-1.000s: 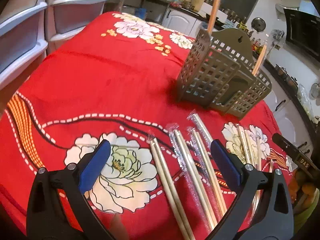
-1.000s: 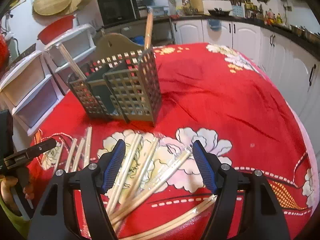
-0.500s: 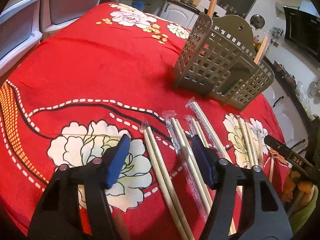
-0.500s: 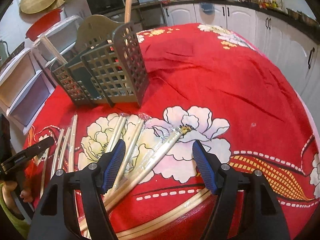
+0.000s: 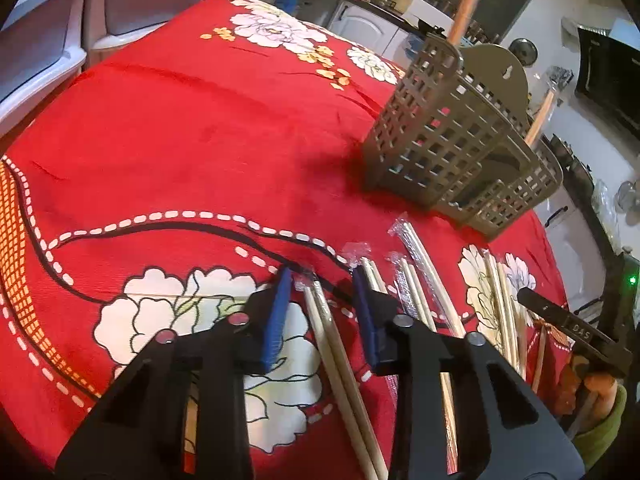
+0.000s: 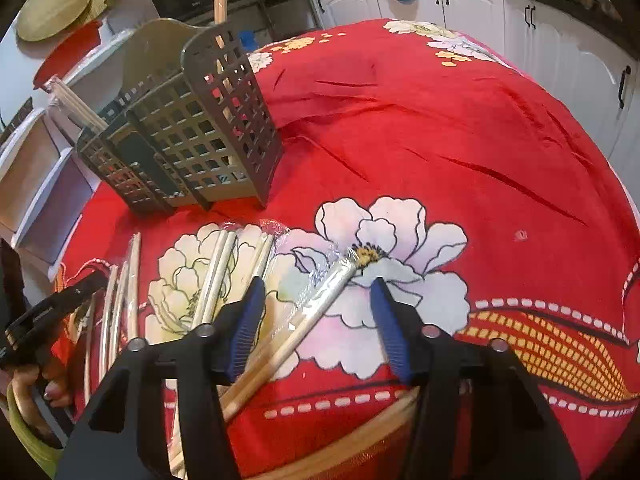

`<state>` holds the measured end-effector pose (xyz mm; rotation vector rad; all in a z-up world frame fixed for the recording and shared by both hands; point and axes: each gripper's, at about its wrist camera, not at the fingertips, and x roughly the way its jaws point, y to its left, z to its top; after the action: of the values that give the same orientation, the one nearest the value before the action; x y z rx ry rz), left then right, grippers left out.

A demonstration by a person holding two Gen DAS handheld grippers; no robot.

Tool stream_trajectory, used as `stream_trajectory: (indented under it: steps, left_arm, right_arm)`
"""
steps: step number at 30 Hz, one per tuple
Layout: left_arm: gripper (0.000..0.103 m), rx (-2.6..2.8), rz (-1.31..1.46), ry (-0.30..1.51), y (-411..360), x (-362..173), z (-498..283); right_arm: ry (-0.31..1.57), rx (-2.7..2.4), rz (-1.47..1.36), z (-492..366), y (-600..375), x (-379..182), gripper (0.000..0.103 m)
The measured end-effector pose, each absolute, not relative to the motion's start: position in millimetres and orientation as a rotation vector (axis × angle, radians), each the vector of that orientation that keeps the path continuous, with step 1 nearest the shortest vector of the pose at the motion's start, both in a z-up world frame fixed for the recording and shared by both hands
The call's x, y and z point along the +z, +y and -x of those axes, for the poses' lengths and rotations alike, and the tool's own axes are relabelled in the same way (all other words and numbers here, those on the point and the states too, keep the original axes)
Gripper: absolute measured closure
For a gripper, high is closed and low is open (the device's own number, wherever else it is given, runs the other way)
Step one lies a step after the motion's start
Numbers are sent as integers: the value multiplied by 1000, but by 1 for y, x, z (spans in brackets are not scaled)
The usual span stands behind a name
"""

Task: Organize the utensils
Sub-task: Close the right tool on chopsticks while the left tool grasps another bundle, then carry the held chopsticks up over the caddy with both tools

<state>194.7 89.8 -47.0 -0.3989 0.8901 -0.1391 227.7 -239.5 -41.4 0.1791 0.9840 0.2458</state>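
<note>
Several plastic-wrapped pairs of wooden chopsticks lie on the red flowered tablecloth [image 5: 200,128]. My left gripper [image 5: 322,280] is low over the cloth, its blue pads on either side of one wrapped chopstick pair [image 5: 332,340], jaws narrowed but still apart. My right gripper [image 6: 316,292] is open above another wrapped pair [image 6: 316,304] that lies slantwise. A grey lattice utensil caddy [image 5: 452,152] stands beyond the chopsticks and holds a few sticks upright; it also shows in the right wrist view [image 6: 200,132].
White plastic drawer units [image 5: 48,40] stand by the table's left edge. Kitchen counters and white cabinets [image 6: 520,16] lie behind the table. More chopstick pairs [image 5: 500,296] lie to the right, near the other hand-held gripper [image 5: 568,328].
My left gripper has lowered and moved forward over one chopstick pair, and its jaws have narrowed around it. My right gripper has come lower and closer to the slanted pair, still open.
</note>
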Motion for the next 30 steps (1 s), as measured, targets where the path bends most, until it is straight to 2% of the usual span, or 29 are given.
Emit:
stream_trajectory:
  steps: [2, 4, 6, 7, 10, 16, 30]
  left_arm:
    - [88, -134, 409, 893, 92, -48, -196]
    - [92, -131, 417, 893, 94, -48, -196]
    - [93, -130, 427, 896, 96, -48, -197]
    - [95, -131, 428, 898, 96, -47, -197]
    - [97, -135, 441, 900, 98, -46, -198]
    - [98, -151, 448, 872, 98, -30, -198]
    - [100, -222, 367, 692, 85, 52, -193]
  right_arm:
    - [990, 234, -170, -233, -238, -43, 61]
    - [989, 215, -149, -237, -235, -43, 72]
    - [983, 208, -126, -241, -232, -44, 78]
    - [978, 206, -118, -242, -230, -45, 83]
    - [972, 222, -146, -246, -233, -43, 88]
    - [918, 283, -215, -249, -236, -23, 90]
    - [683, 415, -193, -217, -220, 65, 91]
